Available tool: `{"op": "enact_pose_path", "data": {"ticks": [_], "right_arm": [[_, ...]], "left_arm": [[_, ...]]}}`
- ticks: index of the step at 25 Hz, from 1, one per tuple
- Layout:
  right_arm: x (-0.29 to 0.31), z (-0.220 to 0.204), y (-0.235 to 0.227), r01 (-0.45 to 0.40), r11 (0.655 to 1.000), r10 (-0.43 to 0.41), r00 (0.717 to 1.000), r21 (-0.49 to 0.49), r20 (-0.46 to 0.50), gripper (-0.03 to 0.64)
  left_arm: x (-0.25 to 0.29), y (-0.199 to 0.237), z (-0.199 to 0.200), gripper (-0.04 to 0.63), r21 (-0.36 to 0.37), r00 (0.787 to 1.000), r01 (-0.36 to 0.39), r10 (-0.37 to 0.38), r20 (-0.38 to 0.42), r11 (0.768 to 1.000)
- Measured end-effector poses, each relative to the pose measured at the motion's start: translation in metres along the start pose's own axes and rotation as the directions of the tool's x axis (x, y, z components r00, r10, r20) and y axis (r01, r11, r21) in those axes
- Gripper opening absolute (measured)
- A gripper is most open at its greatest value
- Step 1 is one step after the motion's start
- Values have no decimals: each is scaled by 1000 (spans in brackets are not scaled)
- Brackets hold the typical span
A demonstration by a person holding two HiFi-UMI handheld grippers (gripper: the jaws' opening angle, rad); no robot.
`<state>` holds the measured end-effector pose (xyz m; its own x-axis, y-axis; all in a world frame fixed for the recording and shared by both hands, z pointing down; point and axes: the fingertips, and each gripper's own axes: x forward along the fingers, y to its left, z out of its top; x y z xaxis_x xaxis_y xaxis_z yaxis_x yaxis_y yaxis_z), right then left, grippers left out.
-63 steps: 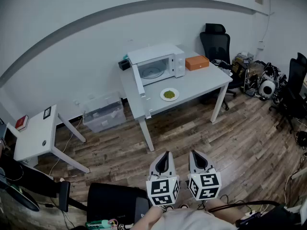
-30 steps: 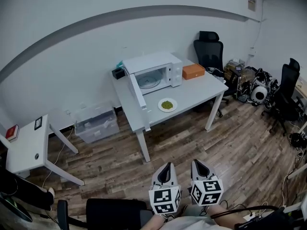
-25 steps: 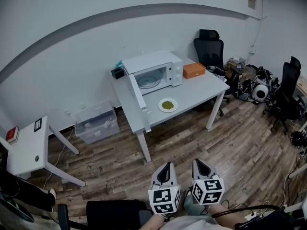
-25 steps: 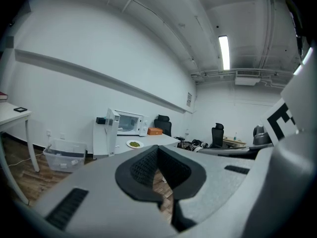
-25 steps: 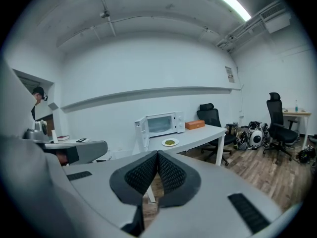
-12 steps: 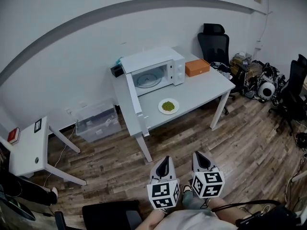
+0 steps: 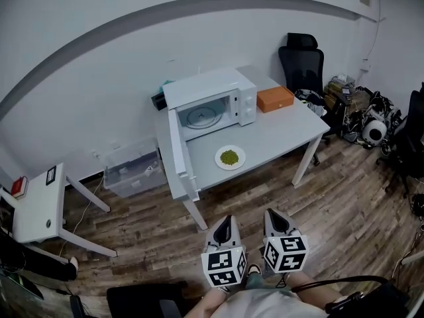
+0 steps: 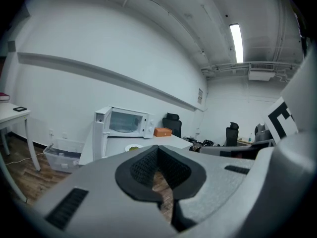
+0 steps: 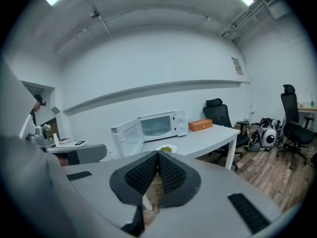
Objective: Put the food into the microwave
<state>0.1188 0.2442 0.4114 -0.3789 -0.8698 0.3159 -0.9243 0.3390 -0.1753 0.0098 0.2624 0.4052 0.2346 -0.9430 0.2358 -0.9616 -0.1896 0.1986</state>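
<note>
A white microwave [image 7: 211, 102] stands on the grey table [image 7: 278, 128], its door [image 7: 177, 152] swung wide open and the cavity empty. In front of it sits a white plate of green food [image 7: 230, 157]. Both grippers hang low over the wooden floor, well short of the table. My left gripper [image 7: 226, 220] is shut with nothing in it, and my right gripper [image 7: 273, 216] is shut and empty too. The left gripper view has the microwave [image 8: 126, 123] and plate [image 8: 132, 147] beyond the left gripper [image 8: 158, 150]. The right gripper view has the microwave [image 9: 158, 124] and plate [image 9: 166, 149] beyond the right gripper [image 9: 158, 155].
An orange box [image 7: 275, 99] lies right of the microwave. A black office chair [image 7: 301, 61] stands behind the table's right end, with clutter [image 7: 371, 118] beyond. A clear plastic bin [image 7: 132, 171] sits left of the table, a small white side table [image 7: 40, 201] farther left.
The view has moved closer to the table, so the microwave and plate sit nearer and more central. Both grippers stay shut and side by side.
</note>
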Motion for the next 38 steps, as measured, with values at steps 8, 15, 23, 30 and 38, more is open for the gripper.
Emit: {"op": "enact_pose_path", "data": {"ticks": [8, 15, 23, 30, 38], "right_arm": [[36, 11, -22, -60, 998, 60, 998, -13, -21, 17], [63, 17, -40, -108, 994, 108, 993, -12, -40, 17], [95, 22, -52, -147, 989, 146, 987, -8, -64, 17], [113, 24, -61, -176, 984, 174, 981, -14, -83, 17], [128, 25, -66, -192, 981, 190, 978, -10, -89, 17]], "left_arm": [[41, 0, 3, 1, -20, 998, -60, 60, -15, 998], [68, -1, 4, 2, -30, 993, -118, 118, -18, 993], [94, 7, 4, 1, -41, 986, -165, 164, -32, 985], [112, 12, 5, 2, -46, 981, -191, 190, -40, 980], [126, 20, 7, 1, -42, 975, -218, 217, -39, 975]]}}
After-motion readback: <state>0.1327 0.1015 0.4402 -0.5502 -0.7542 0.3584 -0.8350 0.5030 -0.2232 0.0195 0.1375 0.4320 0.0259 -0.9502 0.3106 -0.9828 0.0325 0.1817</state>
